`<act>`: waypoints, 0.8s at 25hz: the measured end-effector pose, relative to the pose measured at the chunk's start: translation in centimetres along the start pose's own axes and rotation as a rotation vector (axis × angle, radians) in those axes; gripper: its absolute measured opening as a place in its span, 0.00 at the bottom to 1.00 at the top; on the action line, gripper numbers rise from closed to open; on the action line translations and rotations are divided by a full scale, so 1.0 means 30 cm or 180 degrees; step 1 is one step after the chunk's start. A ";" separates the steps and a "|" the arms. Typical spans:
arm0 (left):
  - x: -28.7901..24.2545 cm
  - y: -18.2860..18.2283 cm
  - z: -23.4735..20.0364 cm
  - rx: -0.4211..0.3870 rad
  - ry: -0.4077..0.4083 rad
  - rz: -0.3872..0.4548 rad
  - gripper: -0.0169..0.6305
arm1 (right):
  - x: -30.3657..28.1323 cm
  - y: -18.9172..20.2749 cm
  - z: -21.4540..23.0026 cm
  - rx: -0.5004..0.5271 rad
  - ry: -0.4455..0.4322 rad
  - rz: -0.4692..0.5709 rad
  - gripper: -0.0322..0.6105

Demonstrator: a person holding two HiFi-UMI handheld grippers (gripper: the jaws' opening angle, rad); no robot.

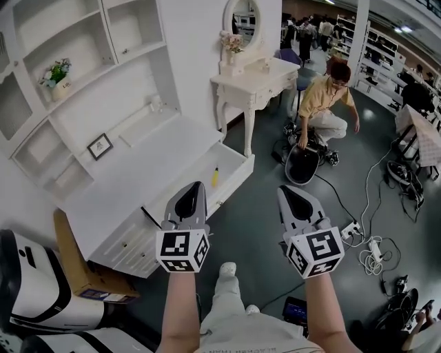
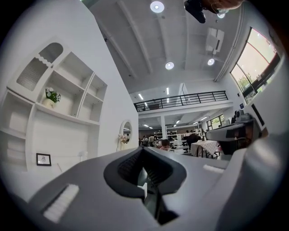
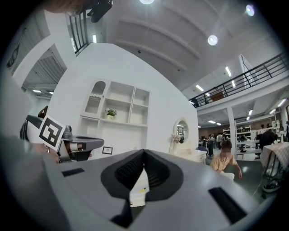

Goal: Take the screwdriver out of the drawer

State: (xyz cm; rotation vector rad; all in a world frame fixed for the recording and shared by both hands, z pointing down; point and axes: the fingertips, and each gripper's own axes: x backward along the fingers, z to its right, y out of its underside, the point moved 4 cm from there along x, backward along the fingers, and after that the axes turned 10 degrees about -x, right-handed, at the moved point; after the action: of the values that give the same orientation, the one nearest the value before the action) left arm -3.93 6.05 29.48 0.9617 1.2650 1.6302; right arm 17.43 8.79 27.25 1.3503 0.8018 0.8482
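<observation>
The yellow-handled screwdriver (image 1: 214,177) was seen lying inside the open drawer (image 1: 238,176), near its middle and untouched by either tool. The drawer stood pulled out from under a white worktop (image 1: 138,186). Above this, a shelf unit (image 1: 83,41) carried a potted plant (image 1: 56,73) and a small picture frame (image 1: 100,146).

Both tools were held out level over the grey floor (image 1: 262,207), side by side and apart from one another. The left hand-held gripper (image 1: 197,185) was seen with its jaws pressed together and nothing between them. In the head view its tip lay over the drawer's front edge, close to the screwdriver in the picture, though no contact could be made out. The right hand-held gripper (image 1: 284,189) was likewise closed and empty, its tip over bare floor to the right of the drawer.

Further back, a white dressing table (image 1: 255,86) with an oval mirror (image 1: 242,21) stood against the wall. A person in a yellow shirt (image 1: 324,103) was crouched on the floor beyond it. A cardboard box (image 1: 81,265) was placed beside the drawers.
</observation>
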 end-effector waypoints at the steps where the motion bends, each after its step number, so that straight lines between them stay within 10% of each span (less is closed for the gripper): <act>1: -0.031 0.014 -0.013 0.0007 0.0020 -0.0016 0.04 | -0.028 0.005 0.011 -0.0001 0.0017 -0.0014 0.06; 20: -0.669 0.201 -0.391 0.0092 0.0207 -0.0134 0.04 | -0.773 0.075 0.169 -0.0004 0.0069 -0.0295 0.06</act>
State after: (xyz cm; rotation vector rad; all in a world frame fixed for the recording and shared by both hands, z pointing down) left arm -8.57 -17.41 31.55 0.9001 1.3470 1.6262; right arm 10.59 -13.92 29.87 1.2948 0.8740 0.7916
